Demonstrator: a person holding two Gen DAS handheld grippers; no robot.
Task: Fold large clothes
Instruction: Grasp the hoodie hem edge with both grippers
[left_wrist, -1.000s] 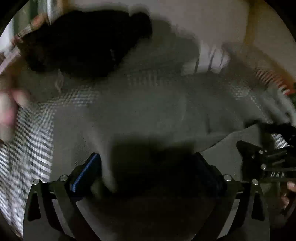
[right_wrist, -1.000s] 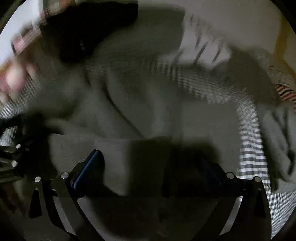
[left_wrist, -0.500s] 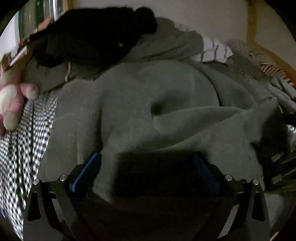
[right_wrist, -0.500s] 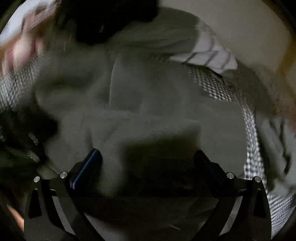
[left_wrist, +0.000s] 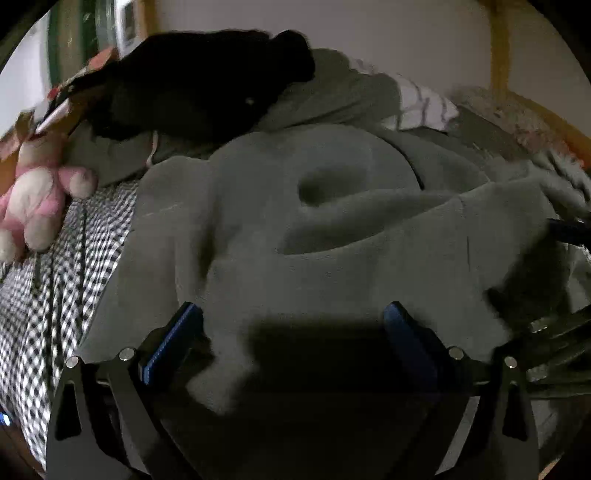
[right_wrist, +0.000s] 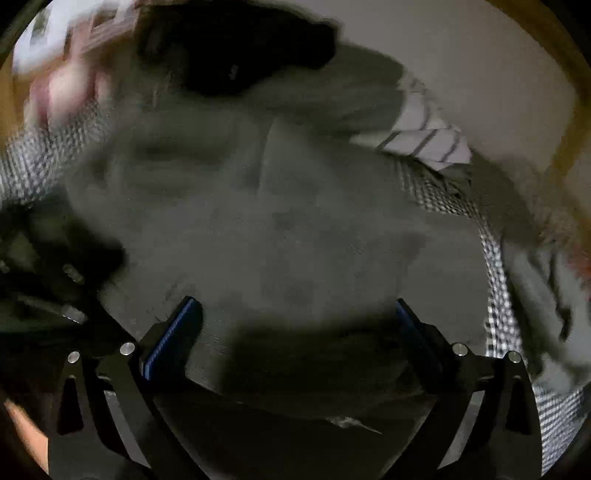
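Clutter hemmed our grey garment (left_wrist: 332, 236): 1 black garment (left_wrist: 207, 85), 1 pink plush (left_wrist: 37, 199), 1 striped cloth (right_wrist: 428, 144). Both grippers, left (left_wrist: 291, 332) & right (right_wrist: 295, 328), stayed spread over it.

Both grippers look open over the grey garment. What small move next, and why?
Probably lower the left gripper and close on the bunched grey garment between its open fingers. The right gripper is also open, so nothing is gripped, and the cloth lies rumpled on the checked sheet.

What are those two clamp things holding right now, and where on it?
Nothing, as far as shows: the left tool and right tool both stand open over the grey garment, fabric lying loose between their fingers.
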